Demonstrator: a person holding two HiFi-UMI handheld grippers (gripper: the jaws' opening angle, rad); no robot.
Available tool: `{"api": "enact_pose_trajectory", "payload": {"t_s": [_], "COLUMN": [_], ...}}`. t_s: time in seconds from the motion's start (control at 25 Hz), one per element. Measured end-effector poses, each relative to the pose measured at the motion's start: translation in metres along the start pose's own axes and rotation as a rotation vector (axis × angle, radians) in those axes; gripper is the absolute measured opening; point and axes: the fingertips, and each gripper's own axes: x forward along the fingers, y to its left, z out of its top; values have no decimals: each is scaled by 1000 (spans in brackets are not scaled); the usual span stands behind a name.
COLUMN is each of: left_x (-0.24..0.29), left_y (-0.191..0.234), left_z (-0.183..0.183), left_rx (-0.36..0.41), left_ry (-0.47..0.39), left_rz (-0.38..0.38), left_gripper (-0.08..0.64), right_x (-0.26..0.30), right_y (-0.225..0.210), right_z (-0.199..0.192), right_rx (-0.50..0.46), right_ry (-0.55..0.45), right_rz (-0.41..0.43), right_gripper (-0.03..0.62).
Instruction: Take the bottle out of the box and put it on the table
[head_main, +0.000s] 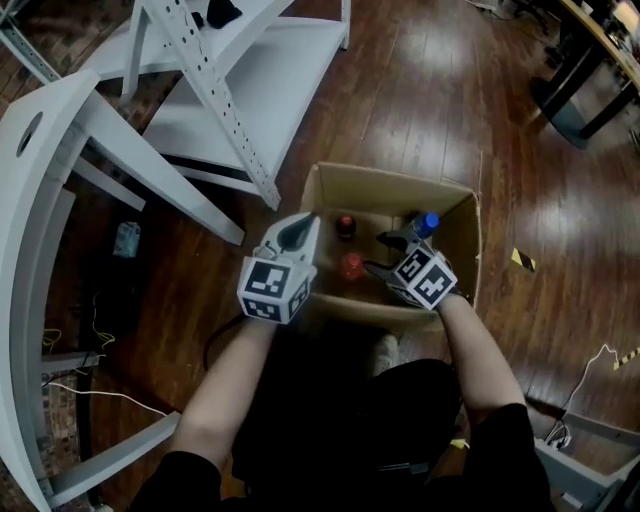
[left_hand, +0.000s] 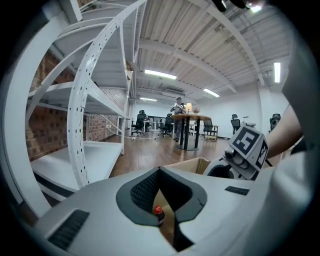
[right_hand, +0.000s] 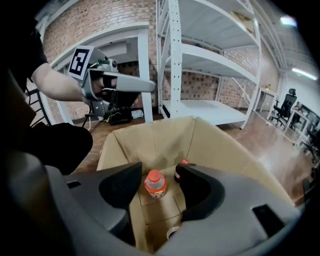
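The left gripper (head_main: 296, 232), fingers pressed together and empty, hovers over the left rim of the cardboard box (head_main: 392, 183) on the floor, likely just keeping clear, while the orange bottle (right_hand: 155, 184) stands inside, untouched below the spread fingers of the right gripper (head_main: 376, 252), angled down seemingly to reach it.
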Motion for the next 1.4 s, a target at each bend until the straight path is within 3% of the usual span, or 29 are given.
{"api": "enact_pose_trajectory", "payload": {"t_s": [0.08, 0.16, 0.24, 0.36, 0.6, 0.68, 0.96, 1.04, 1.12, 1.4], "left_x": [0, 4, 9, 10, -2, -5, -9, -11, -11, -18], "left_y": [2, 4, 5, 10, 25, 30, 27, 27, 29, 29], "left_z": [-3, -9, -21, -38, -59, -64, -95, -100, -100, -97], "left_rx": [-24, -21, -11, -9, -26, -36, -66, -78, -90, -94], "left_ry": [-19, -35, -28, -6, 13, 21, 89, 94, 90, 85], "left_rz": [-6, -18, -18, 15, 82, 97, 87, 85, 87, 82], "left_gripper": [0, 0, 0, 0, 0, 1, 1, 1, 1, 1], "right_x": [15, 34, 54, 82, 122, 131, 150, 155, 163, 161], "right_y": [1, 4, 7, 13, 20, 23, 39, 37, 34, 29], "right_z": [-13, -25, -37, -51, -63, -68, -71, -77, -89, -90], "right_rx": [15, 17, 19, 46, 59, 50, -15, 1, 41, 61], "right_ry": [27, 62, 90, 119, 142, 159, 179, 190, 205, 254], "right_rz": [29, 74, 109, 150, 192, 200, 213, 213, 225, 183], "right_gripper": [251, 317, 318, 367, 367, 413, 411, 410, 364, 351]}}
